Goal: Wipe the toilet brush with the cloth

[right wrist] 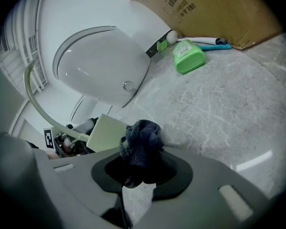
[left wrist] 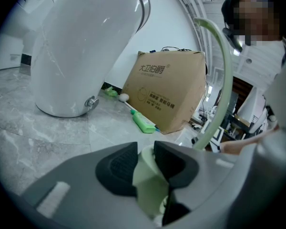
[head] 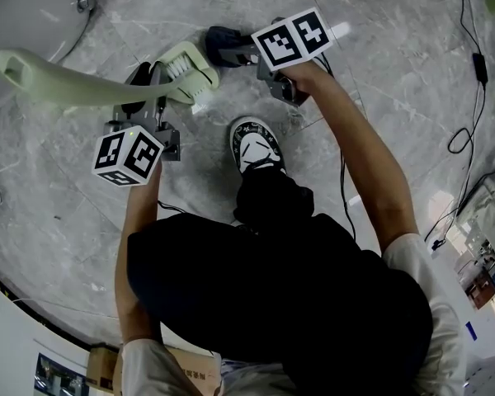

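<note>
Toilet brush (head: 74, 83) hung over the floor (head: 379, 48), left gripper (left wrist: 145, 162) jaws clamped near its head, cloth (right wrist: 140, 144) pinched tight in our right gripper (right wrist: 139, 173) just beside that head; we judged a steady hold and firm strokes along it best.

Open marble floor (head: 379, 48) spreads across the upper middle and right of the head view. At upper left the toilet (head: 33, 7) closes the way, and the long handle of the toilet brush (head: 66, 83) lies across its foot. A shoe (head: 256, 143) stands just behind the brush. Beyond the toilet, a cardboard box (left wrist: 167, 92) and a green bottle (left wrist: 144, 123) occupy the floor by the wall. Cables (head: 479, 66) trail at far right.
</note>
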Demonstrator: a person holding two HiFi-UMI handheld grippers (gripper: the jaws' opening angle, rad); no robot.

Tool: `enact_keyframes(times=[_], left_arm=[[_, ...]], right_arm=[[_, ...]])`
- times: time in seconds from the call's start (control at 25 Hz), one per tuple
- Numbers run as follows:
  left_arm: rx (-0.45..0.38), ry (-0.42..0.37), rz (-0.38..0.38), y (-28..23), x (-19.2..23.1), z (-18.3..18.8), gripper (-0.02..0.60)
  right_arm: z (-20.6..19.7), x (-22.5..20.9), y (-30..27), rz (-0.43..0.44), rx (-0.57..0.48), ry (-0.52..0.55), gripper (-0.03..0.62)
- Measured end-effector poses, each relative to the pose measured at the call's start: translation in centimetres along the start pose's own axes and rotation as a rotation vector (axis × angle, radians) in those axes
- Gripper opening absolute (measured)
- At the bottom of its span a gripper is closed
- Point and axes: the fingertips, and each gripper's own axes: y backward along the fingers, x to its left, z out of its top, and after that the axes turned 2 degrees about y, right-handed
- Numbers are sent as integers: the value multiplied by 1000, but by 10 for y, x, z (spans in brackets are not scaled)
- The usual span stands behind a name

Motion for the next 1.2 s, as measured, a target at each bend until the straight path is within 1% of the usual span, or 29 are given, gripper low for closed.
enact_keyframes(times=[0.36,0.76,1.2], left_arm=[[-4,17,6,0,1,1,0],[-6,12,5,0,1,0,0],[-8,7,-1,0,0,1,0]], right_arm=[[-14,2,6,8,2,-21,97],[-33,11,10,13,22,-13,98],[-49,18,11,18,29,-38,98]])
